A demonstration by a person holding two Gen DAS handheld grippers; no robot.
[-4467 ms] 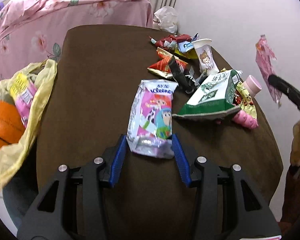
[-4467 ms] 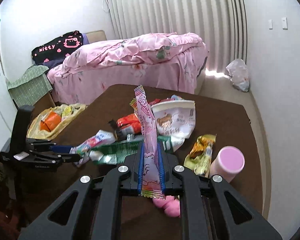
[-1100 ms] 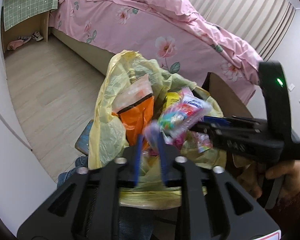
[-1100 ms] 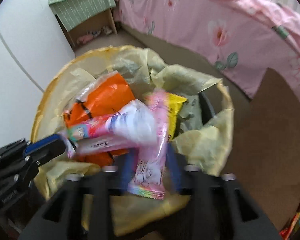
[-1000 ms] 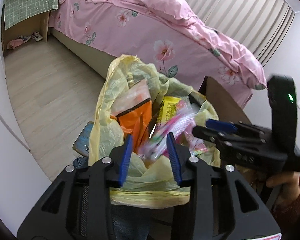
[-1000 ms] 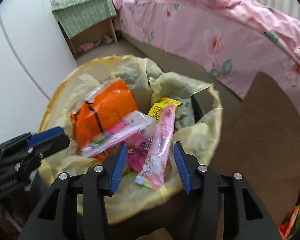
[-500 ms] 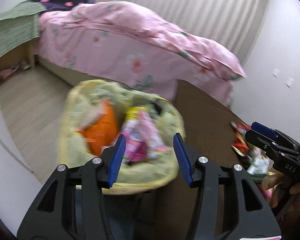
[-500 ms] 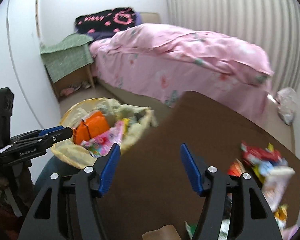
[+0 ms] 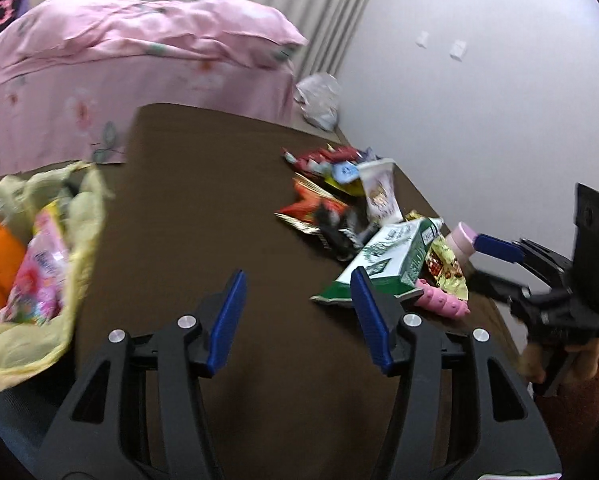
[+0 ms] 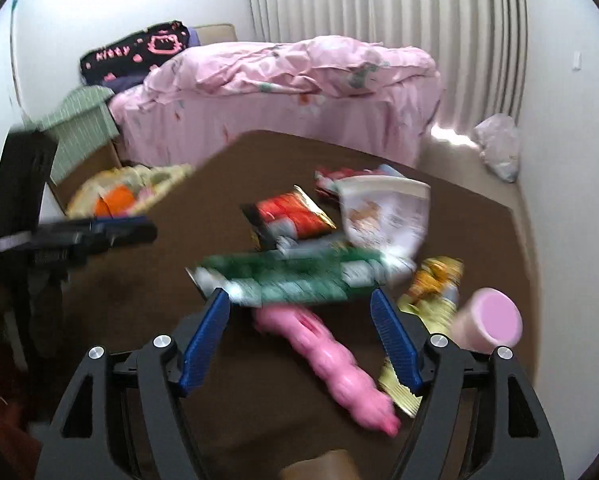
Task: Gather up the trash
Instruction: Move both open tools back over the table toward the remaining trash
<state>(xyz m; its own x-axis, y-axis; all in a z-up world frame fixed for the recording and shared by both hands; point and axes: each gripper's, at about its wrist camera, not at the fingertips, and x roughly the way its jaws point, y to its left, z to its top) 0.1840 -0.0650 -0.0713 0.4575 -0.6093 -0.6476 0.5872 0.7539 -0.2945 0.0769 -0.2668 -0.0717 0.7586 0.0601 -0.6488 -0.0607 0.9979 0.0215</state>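
My left gripper point(image 9: 299, 316) is open and empty over the brown table point(image 9: 203, 208). My right gripper point(image 10: 301, 336) is open and empty, with a green and white packet point(image 10: 295, 280) and a pink bumpy wrapper point(image 10: 331, 364) just ahead of its fingers. The same green packet point(image 9: 391, 256) lies by the left gripper's right finger. More wrappers lie beyond: an orange-red packet point(image 10: 295, 216), a white pouch point(image 10: 383, 212) and a yellow packet point(image 10: 435, 288). The yellow trash bag point(image 9: 39, 264) at the table's left holds the dropped wrappers.
A pink cup point(image 10: 487, 320) stands at the table's right edge. A bed with a pink cover point(image 10: 283, 92) lies beyond the table. A white plastic bag point(image 10: 497, 152) sits on the floor by the wall. The wall is close on the right.
Both grippers let their wrappers fall into the yellow bag, opened, and swung right from the bag back over the table to the trash pile.
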